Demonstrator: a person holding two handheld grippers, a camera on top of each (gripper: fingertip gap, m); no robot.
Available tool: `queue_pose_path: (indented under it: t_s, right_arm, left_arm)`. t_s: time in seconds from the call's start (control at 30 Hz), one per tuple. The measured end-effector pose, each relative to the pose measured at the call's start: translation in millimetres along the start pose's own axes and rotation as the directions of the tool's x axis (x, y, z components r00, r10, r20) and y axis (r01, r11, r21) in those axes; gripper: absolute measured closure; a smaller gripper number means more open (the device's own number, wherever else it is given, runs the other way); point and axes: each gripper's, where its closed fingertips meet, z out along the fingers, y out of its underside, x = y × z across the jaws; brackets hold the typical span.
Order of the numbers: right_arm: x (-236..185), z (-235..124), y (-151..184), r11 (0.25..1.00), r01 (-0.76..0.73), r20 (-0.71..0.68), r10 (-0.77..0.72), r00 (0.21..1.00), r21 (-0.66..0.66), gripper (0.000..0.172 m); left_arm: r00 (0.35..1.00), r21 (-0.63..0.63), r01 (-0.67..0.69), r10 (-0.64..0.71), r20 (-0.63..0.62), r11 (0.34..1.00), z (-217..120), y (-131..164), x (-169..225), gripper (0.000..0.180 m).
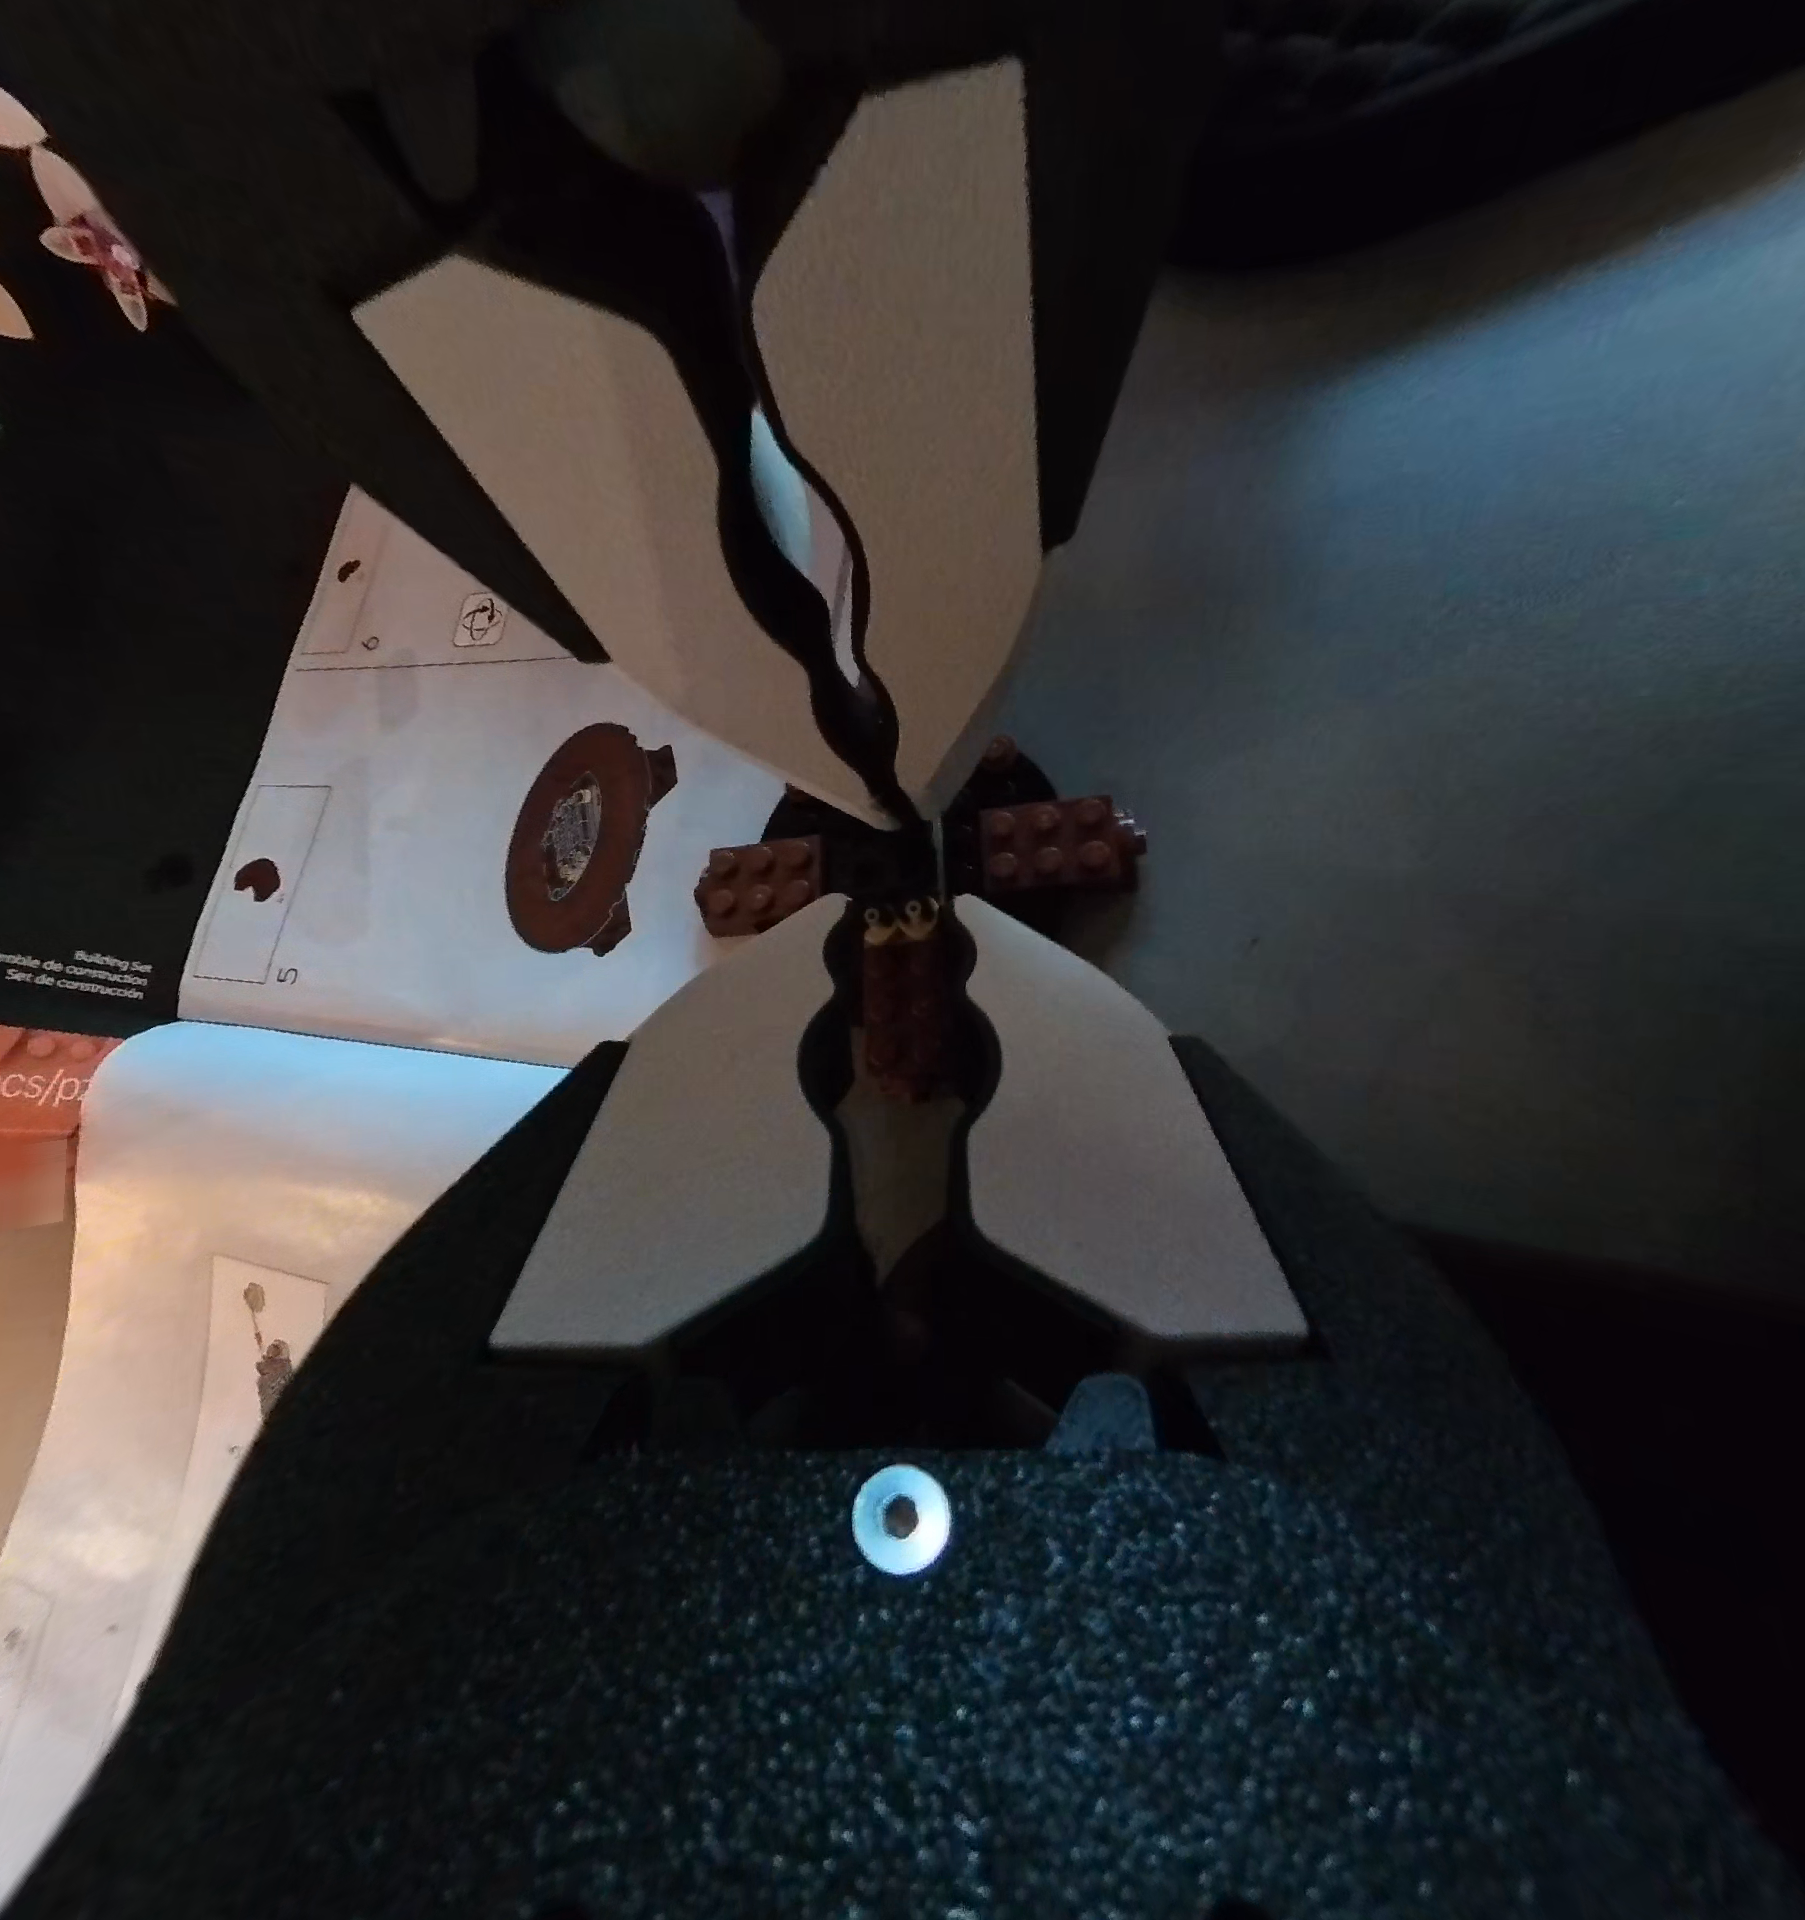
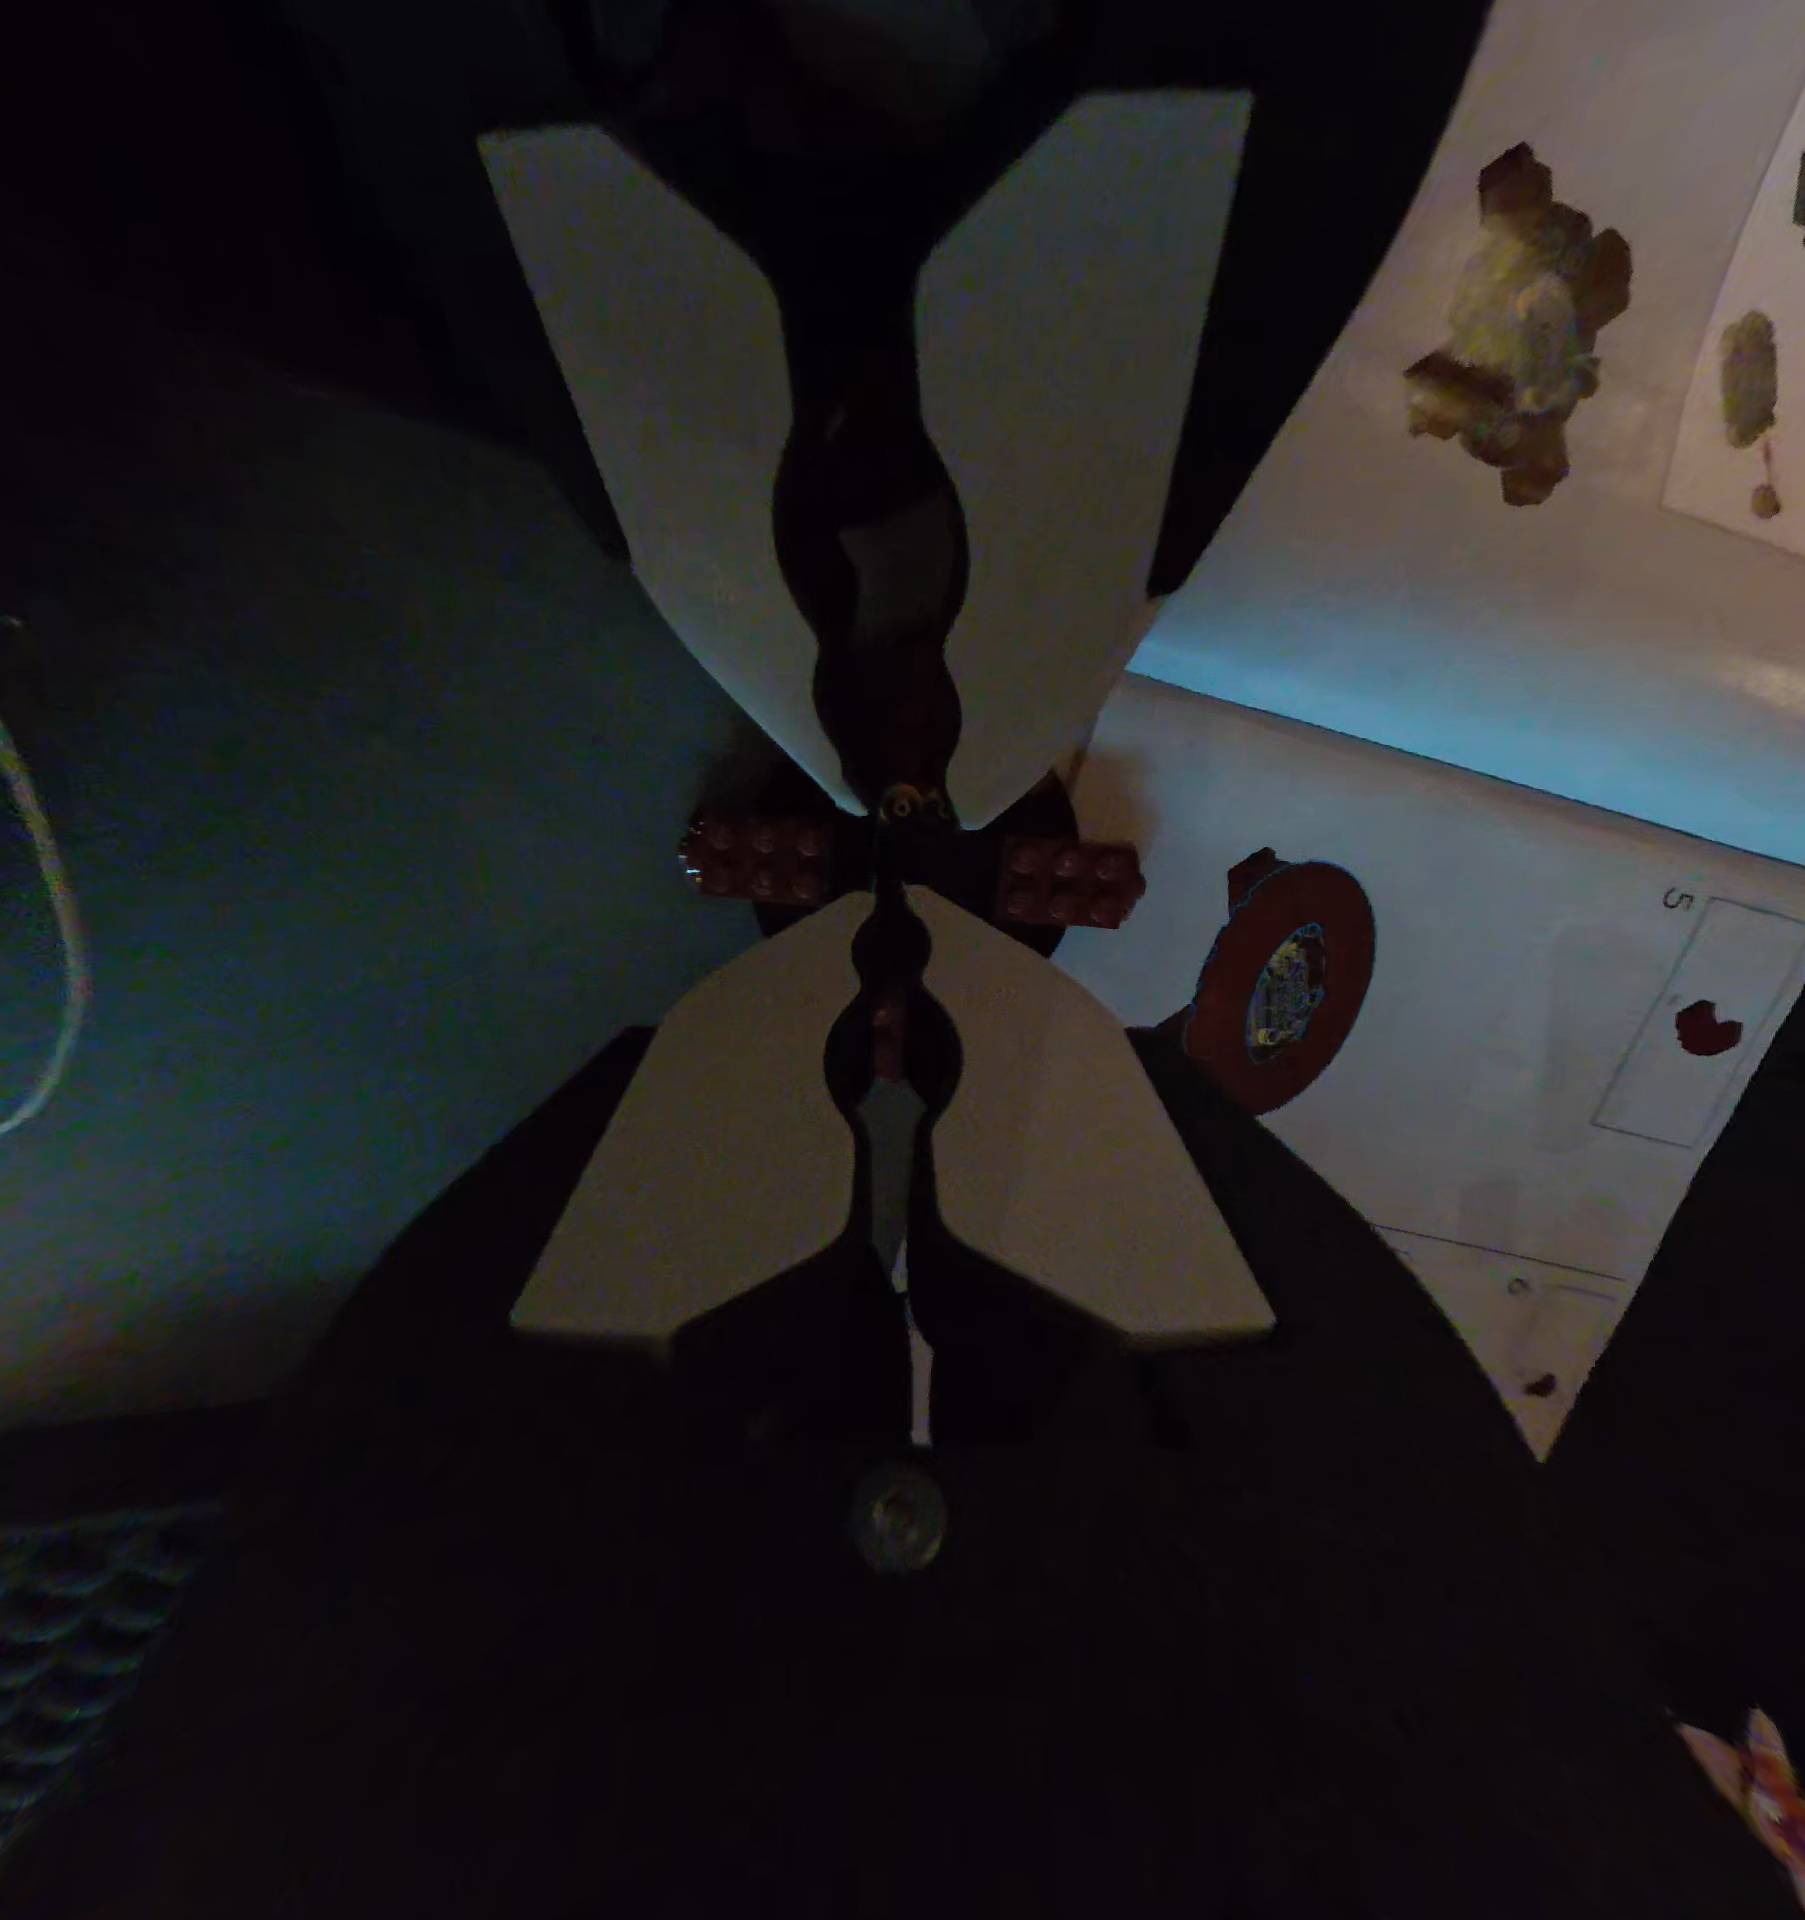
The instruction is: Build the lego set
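Left gripper (image 1: 903, 914) pinches brown brick assembly (image 1: 1059, 847); right gripper (image 2: 893, 904) closed

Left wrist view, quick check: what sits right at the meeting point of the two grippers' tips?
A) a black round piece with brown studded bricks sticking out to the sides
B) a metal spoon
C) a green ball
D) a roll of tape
A: between the left gripper and the right gripper lies a black round piece with brown studded bricks projecting sideways, beside the open instruction booklet.

Dim room; grey tabletop (image 1: 1397, 727) lit bluish, deep shadows.
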Motion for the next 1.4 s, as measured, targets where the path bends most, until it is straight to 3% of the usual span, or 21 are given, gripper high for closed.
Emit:
queue_pose_path:
  t_s: [0.6,0.77,0.9,1.17,1.4]
  right_arm:
    - [0,1,0,0.995,-0.066,0.072,0.071,0.995,-0.072,0.172]
    - [1,0,0,0.998,-0.053,0.018,0.053,0.998,0.034,0.172]
    - [1,-9,-3,0.976,-0.161,0.061,0.154,0.986,0.144,0.172]
    - [-1,0,-12,0.969,-0.161,0.068,0.151,0.986,0.188,0.172]
    - [-3,4,-8,0.97,-0.192,0.079,0.181,0.98,0.15,0.172]
  left_arm:
    - [1.0,0.013,0.03,-0.03,-0.006,0.999,1,0,-1,0.167]
    - [0.999,0.013,0.033,-0.033,-0.008,0.999,0,0,-1,0.167]
    - [1.0,0.01,0.022,-0.022,-0.001,1.0,0,0,-1,0.167]
    - [1.0,0.009,0.023,-0.023,-0.007,1.0,0,0,-1,0.166]
    - [1.0,0.005,0.012,-0.012,-0.003,1.0,0,1,0,0.167]
